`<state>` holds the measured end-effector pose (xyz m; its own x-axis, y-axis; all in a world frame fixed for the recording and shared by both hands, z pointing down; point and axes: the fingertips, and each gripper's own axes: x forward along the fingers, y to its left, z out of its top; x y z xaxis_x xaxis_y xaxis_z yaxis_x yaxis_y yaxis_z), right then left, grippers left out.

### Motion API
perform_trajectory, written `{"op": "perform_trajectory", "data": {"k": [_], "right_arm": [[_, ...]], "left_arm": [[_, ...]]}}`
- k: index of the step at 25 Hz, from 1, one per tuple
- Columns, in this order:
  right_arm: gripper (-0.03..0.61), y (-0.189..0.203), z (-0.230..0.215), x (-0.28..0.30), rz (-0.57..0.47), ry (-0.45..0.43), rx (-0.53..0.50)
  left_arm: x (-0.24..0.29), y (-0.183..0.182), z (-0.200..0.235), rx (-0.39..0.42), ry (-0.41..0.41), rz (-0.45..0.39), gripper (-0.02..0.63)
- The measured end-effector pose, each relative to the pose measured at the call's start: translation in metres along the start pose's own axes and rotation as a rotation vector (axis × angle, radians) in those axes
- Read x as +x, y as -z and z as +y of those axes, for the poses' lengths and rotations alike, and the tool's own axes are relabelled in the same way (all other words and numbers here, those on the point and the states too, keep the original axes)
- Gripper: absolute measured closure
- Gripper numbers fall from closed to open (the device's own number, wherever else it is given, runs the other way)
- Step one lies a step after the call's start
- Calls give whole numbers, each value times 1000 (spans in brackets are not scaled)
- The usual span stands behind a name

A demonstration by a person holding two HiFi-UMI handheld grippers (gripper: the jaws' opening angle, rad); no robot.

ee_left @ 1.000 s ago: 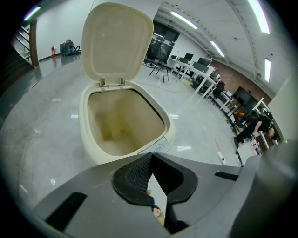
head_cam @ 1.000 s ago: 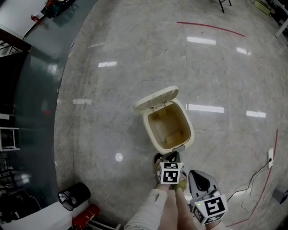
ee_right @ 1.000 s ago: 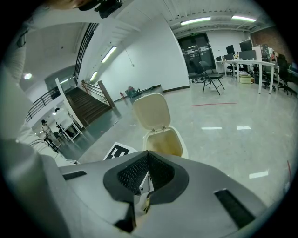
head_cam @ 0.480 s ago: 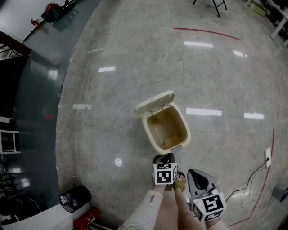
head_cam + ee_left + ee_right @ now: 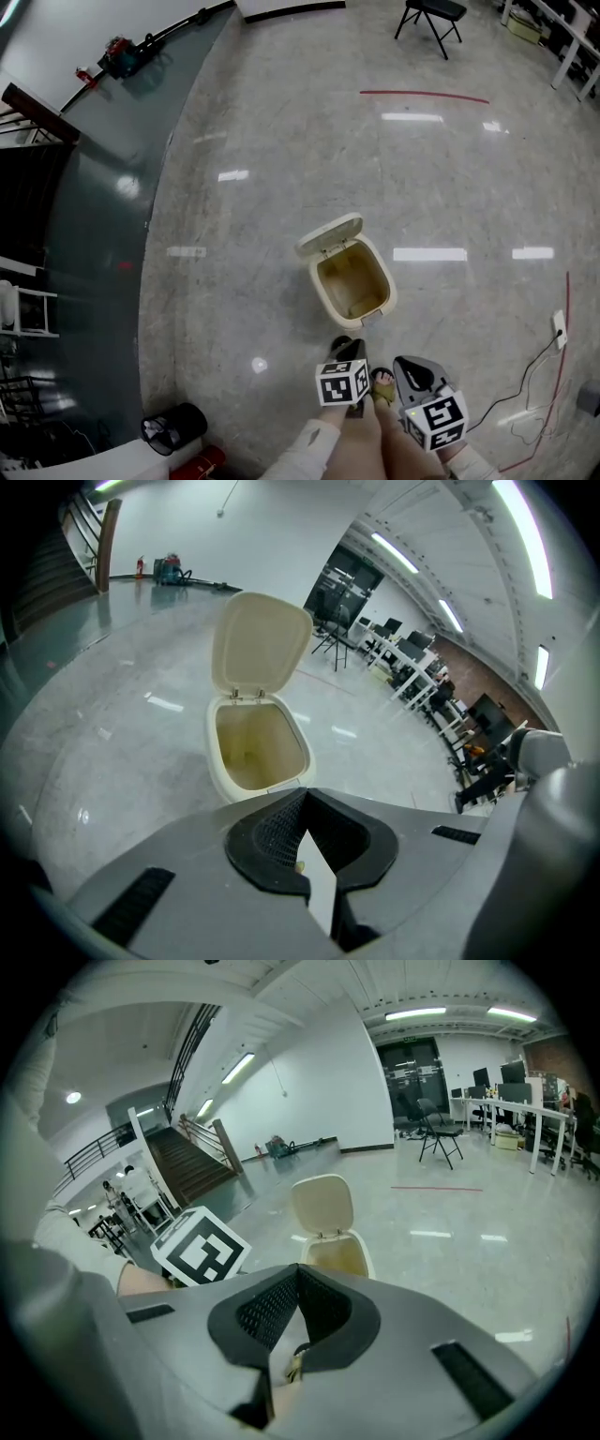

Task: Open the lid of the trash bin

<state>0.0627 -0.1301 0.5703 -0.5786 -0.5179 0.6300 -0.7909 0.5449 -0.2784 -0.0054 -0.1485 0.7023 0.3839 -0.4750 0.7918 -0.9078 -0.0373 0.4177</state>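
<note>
Trash bin (image 5: 352,281) is standing upright on the polished grey floor (image 5: 244,141), roughly mid-frame in the head view, just ahead of both grippers and touching neither. Cream lid (image 5: 330,234) is already up, hinged at the far rim and tipping back away from the person, so the yellowish inside is showing. Left gripper (image 5: 349,351) is hovering just short of the bin's near edge, low and pointing at it; in the left gripper view its jaws are meeting at the tips with nothing between them, and the bin (image 5: 253,752) with its raised lid (image 5: 258,644) is sitting right past the tips (image 5: 305,799). Right gripper (image 5: 417,370) is hanging beside it, a bit further back from the bin and to the right; in the right gripper view its jaws are also pressing together at the tips (image 5: 298,1274) and gripping nothing, with the bin (image 5: 336,1255) and lid (image 5: 321,1206) ahead and the left gripper's marker cube (image 5: 200,1246) showing at the left. Person's legs and a shoe (image 5: 380,380) are showing between the two grippers. Folding chair (image 5: 427,14) is standing far off at the top, a red line (image 5: 422,94) is running across the floor beyond the bin, and a cable (image 5: 525,384) is trailing at lower right. Staircase (image 5: 192,1162) is rising in the background.
</note>
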Motion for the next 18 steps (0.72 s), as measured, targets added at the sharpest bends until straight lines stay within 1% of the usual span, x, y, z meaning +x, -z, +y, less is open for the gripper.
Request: {"op": "perform_trajectory", "data": {"k": [2,4,7,10,14,18], "right_arm": [[575,-6,7,-11,3,-8,-26],[575,-13,16,-23,2,-23,-51],[575,-26,31,-39,-11,-50,-86],[575,-46,46,-57,-36,-66,-114],[575,-70,60,-84,-79,-78,-167],[575,-83,71,-111,-107,-96,-214]], "left_arm": [[-24,-3,-9,4,2,-8,611],[-49,-3,-17,-10,6,-19,611],[-90,-9,-32,-38,29,-64,611],[-132,-20,-51,-38,56,-105,611],[-178,-39,-82,7,89,-178,611],[-212,-53,-110,60,114,-234,611]]}}
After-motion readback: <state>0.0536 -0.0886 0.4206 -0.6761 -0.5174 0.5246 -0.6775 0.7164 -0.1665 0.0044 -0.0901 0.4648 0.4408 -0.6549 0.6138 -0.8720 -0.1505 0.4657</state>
